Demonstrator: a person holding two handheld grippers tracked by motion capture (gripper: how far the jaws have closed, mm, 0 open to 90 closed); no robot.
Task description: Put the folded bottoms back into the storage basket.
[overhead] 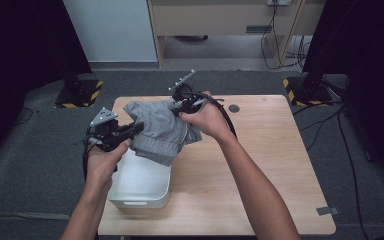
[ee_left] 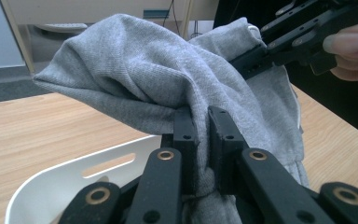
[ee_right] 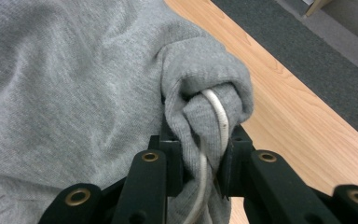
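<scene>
A grey knitted garment [overhead: 159,129] with a white drawstring [ee_right: 216,114] hangs bunched in the air between both hands, above the far end of a white plastic bin [overhead: 140,185]. My left gripper [overhead: 136,128] is shut on the garment's left side; in the left gripper view [ee_left: 203,135] its jaws pinch a fold of grey cloth [ee_left: 144,79]. My right gripper [overhead: 178,106] is shut on the garment's far right edge; in the right gripper view [ee_right: 204,149] the jaws clamp a rolled hem [ee_right: 200,79] and the drawstring. The right gripper [ee_left: 261,58] also shows in the left gripper view, top right.
The wooden table [overhead: 260,165] has bare surface to the right of the bin. A dark round spot [overhead: 234,108] marks the table's far side. Grey carpet [overhead: 25,160] surrounds the table, with black stands and yellow-striped bases [overhead: 80,92] at the far corners.
</scene>
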